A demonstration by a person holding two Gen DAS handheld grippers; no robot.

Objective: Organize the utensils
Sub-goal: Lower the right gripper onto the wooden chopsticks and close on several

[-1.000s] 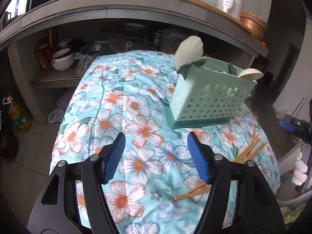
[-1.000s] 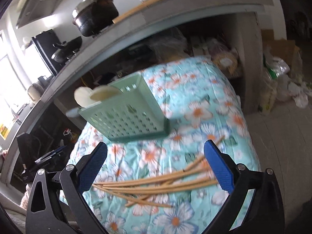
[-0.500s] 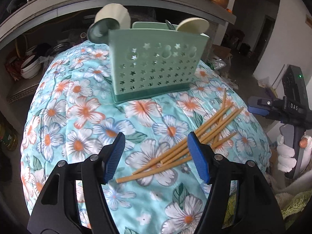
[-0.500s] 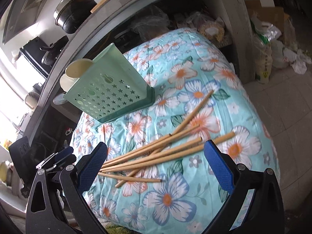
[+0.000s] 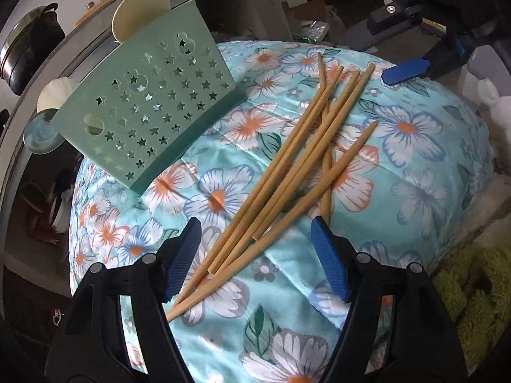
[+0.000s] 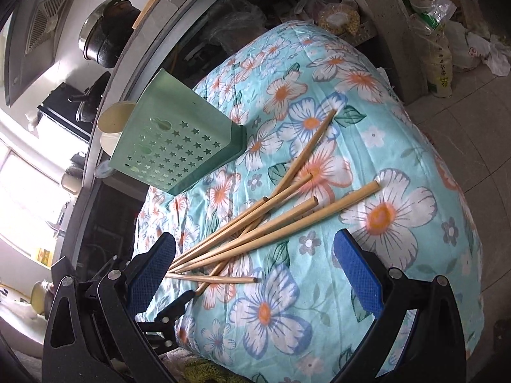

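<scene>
Lying loose on the floral-clothed desk point(image 5: 424, 146): a heap of bamboo chopsticks point(image 5: 287, 172), just beside the green utensil holder point(image 5: 147, 111). Hovering over their near ends, left tongs point(image 5: 255, 255) opening, gripping nothing. Right tongs point(image 6: 258, 265) gaping wide, empty.

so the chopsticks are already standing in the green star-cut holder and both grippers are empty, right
Not quite. The chopsticks lie loose in a pile on the floral cloth beside the green holder, as the left wrist view shows. Both grippers are indeed empty: left gripper, jaws opening, and right gripper.
</scene>
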